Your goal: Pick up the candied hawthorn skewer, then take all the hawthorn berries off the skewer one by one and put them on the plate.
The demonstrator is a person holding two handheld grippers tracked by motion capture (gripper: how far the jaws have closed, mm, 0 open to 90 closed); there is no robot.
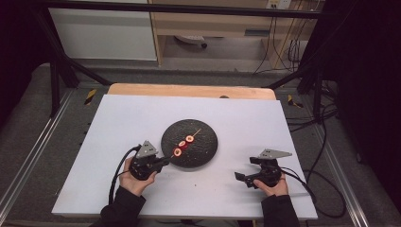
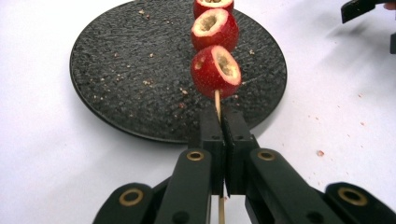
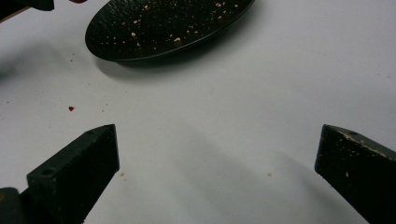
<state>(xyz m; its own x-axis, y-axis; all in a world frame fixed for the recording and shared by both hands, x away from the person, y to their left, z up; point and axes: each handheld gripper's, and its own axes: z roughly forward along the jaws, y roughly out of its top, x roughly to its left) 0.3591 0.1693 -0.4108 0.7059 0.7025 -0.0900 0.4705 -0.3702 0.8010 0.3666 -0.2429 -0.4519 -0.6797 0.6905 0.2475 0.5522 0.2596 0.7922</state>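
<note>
The skewer (image 2: 217,100) carries three red hollowed fruit pieces (image 2: 215,71) and lies out over the black plate (image 2: 116,70), its near end sticking past the plate's rim toward the person. The left claw (image 2: 220,122) is pressed tight on that bare stick end, jaws together with only the thin stick between them. In the high view the left claw (image 1: 163,161) sits at the plate's near-left edge, on the white tabletop (image 1: 118,123). The right claw (image 3: 217,154) is spread wide and holds nothing; it hangs over bare tabletop near the plate (image 3: 163,28), well apart from the fruit.

The step in hand looks like steadying the skewer so the fruit can be dealt with. The next move probably calls for the right claw to come across to the plate and close on the nearest fruit piece, gently enough not to crush it, while the left keeps the stick level. Crumbs already dot the plate.
</note>
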